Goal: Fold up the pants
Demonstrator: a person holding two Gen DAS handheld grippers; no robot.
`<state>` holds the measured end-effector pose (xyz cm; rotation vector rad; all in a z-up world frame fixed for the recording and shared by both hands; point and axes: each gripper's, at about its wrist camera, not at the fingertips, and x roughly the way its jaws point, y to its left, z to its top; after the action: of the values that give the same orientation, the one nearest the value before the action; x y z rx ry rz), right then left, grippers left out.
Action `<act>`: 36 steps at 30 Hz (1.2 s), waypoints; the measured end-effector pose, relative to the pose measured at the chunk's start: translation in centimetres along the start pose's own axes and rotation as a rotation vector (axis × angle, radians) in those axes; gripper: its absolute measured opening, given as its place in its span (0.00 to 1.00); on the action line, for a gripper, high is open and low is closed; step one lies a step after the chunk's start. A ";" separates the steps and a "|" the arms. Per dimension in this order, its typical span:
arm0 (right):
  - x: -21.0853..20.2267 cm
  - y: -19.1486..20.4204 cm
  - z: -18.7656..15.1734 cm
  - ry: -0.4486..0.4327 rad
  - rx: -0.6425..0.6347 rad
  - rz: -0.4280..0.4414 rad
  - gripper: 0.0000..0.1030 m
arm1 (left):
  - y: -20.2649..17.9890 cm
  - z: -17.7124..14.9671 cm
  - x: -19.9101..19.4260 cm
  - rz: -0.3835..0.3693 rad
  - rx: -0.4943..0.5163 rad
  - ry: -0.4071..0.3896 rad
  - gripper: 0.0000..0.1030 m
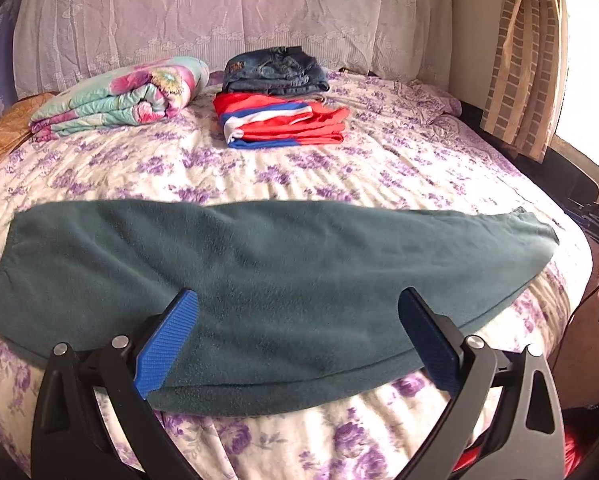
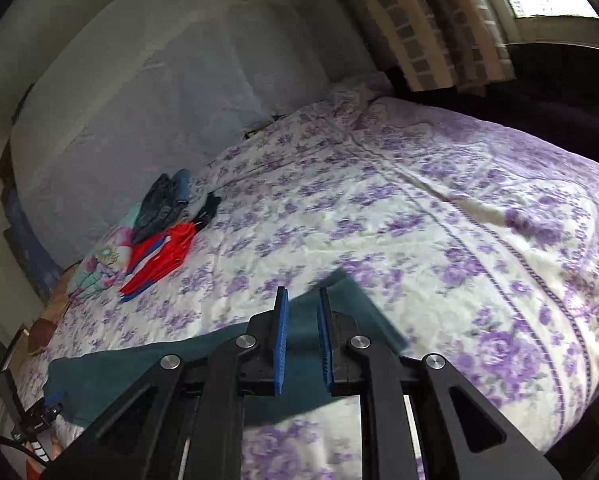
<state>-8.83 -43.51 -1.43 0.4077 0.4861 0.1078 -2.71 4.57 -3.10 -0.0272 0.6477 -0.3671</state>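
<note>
- The teal pants (image 1: 267,280) are being shown folded lengthwise, lying across the near edge of the bed (image 1: 379,168), one end reaching toward its right edge.
- The left gripper (image 1: 299,312) is being held wide open above the pants, nothing gripped between its blue pads (image 1: 167,344).
- The right gripper (image 2: 301,340) is being held with its jaws only a narrow gap apart; no cloth is seen between them, the pants' end (image 2: 339,292) lying behind.
- Toward the headboard edge, folded jeans (image 1: 275,70), a red-and-blue garment (image 1: 283,122) and a floral blanket (image 1: 127,96) are being kept well apart from the pants.
- A curtain (image 1: 523,60) is being cut off at the right.
- The right wrist view is being blurred.
</note>
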 end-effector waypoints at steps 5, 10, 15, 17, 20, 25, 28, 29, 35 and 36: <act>8.4 11.1 -2.2 0.238 -0.110 0.325 0.39 | 0.1 -0.1 2.3 -0.016 -0.042 0.078 0.95; 16.8 18.4 -7.2 0.602 -0.184 0.446 0.45 | 1.4 -2.0 3.5 0.006 -0.059 0.143 0.95; 16.2 20.3 -5.6 0.599 -0.295 0.449 0.45 | 1.7 -2.6 1.9 -0.002 -0.046 0.140 0.95; 17.0 20.8 -3.6 0.596 -0.259 0.480 0.53 | 2.4 -1.2 1.3 -0.086 -0.126 0.114 0.95; 20.9 21.4 -1.5 0.671 -0.125 0.544 0.58 | 3.1 1.5 2.0 -0.206 -0.220 0.088 0.95; 27.6 22.0 -1.5 0.859 0.057 0.622 0.58 | 2.0 1.8 6.4 -0.195 -0.224 0.178 0.95; 29.1 22.3 -3.0 0.939 0.020 0.593 0.58 | 0.6 0.4 6.6 -0.143 -0.127 0.165 0.95; 29.3 22.5 -3.5 0.962 -0.003 0.599 0.58 | 0.3 0.1 6.5 -0.135 -0.104 0.160 0.95; 25.9 23.9 -4.4 0.921 -0.168 0.703 0.63 | 1.6 -0.1 6.4 -0.182 -0.142 0.138 0.95; 24.9 24.3 -4.7 0.904 -0.225 0.724 0.64 | 1.8 -0.1 6.4 -0.190 -0.150 0.135 0.95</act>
<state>10.76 -14.79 -6.11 0.2787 1.1825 1.0701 2.53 4.05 -7.16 -0.2093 0.8080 -0.5059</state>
